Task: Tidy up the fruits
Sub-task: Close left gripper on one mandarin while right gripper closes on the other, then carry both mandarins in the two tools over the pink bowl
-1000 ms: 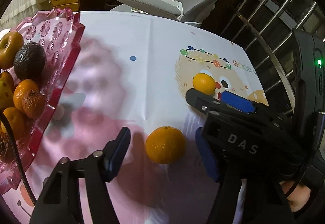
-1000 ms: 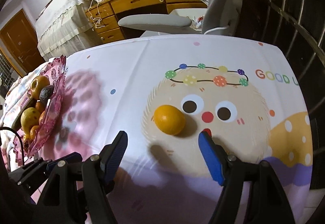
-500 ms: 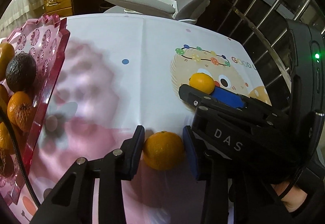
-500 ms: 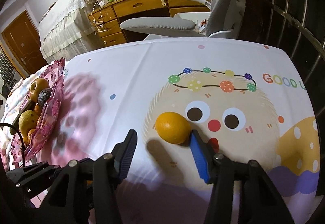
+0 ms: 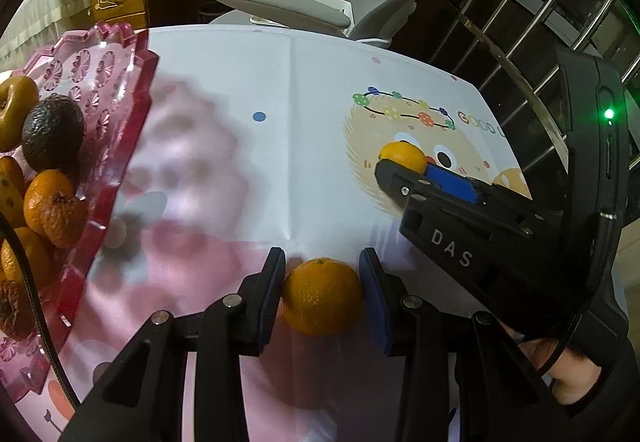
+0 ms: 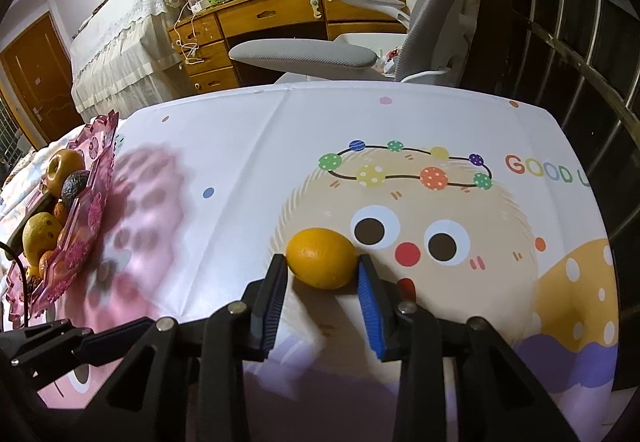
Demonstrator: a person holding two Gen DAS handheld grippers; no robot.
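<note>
Orange and round, two small fruits are lying on the desk, which is covered with a white cartoon cloth (image 6: 248, 161). One orange (image 5: 323, 296) is squeezed between the blue pads of the left tool (image 5: 322, 296), and it is found on the pink patch of the cloth, near the front edge. The other orange (image 6: 322, 258) is squeezed by the right tool (image 6: 322, 274), and it is sitting on the cartoon face, just beside the painted eye. The jaws of the right tool have just been closing, and the fruit is now pressed on both sides, so both tools are shut on fruit. Both oranges are probably light and a bit soft, so they can be lifted easily but should not be squashed hard. The peel looks bumpy, so it is likely not very slippery, but a round thing can roll or pop out if it is pinched too near the top. Each orange is best held across its fat middle, which is about where the pads are seen now. A pink tray (image 5: 120, 113) is standing at the left side of the desk, well apart from both oranges. It is already filled with more oranges, a dark avocado (image 5: 52, 131) and other fruit, so the two oranges are most likely meant to be put there, gently, so nothing is bumped out.
</note>
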